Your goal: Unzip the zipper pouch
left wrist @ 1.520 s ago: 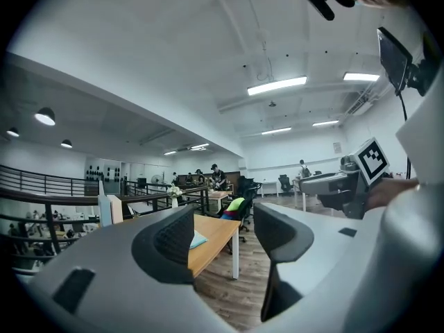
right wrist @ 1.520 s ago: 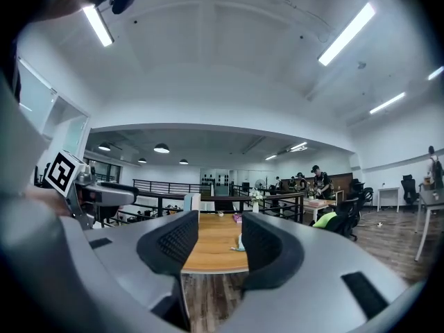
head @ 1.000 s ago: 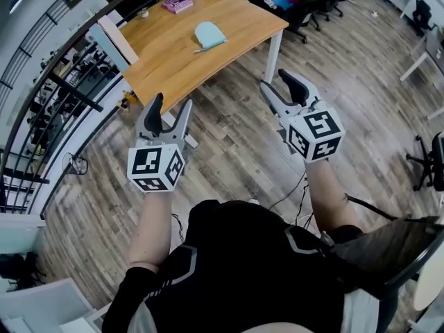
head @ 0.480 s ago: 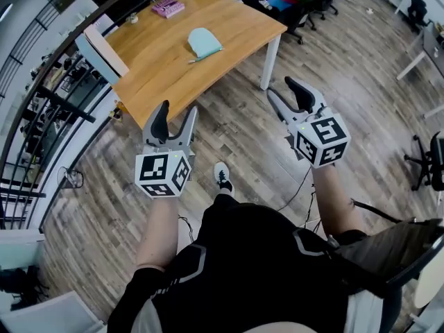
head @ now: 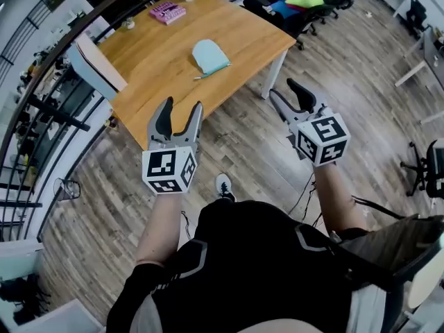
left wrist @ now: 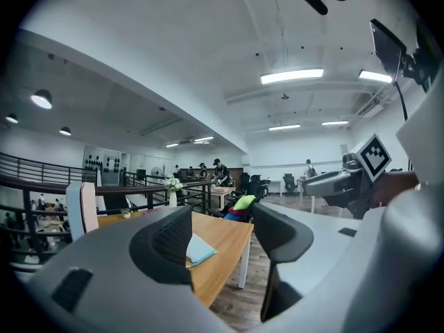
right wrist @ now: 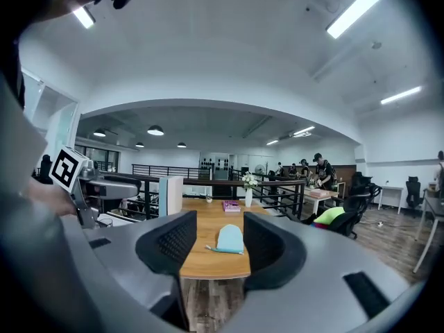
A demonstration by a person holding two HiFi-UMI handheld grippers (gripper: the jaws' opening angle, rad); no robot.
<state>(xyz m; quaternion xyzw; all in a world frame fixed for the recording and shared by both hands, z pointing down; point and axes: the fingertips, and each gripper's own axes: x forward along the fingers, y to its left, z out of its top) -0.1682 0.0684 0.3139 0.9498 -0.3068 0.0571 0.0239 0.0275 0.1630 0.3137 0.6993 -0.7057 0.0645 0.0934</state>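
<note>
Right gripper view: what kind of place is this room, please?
Most likely an open-plan office, perhaps on a raised floor. The view shows a wooden table, office chairs near further desks, long ceiling lights and a black railing behind the table.

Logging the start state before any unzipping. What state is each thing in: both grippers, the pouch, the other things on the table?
left gripper: open, empty, held in the air short of the pouch.
right gripper: open, empty, held over the floor.
zipper pouch: lying flat on the table, untouched; zip too small to read.
pink book: closed, lying flat.
vase: upright.
</note>
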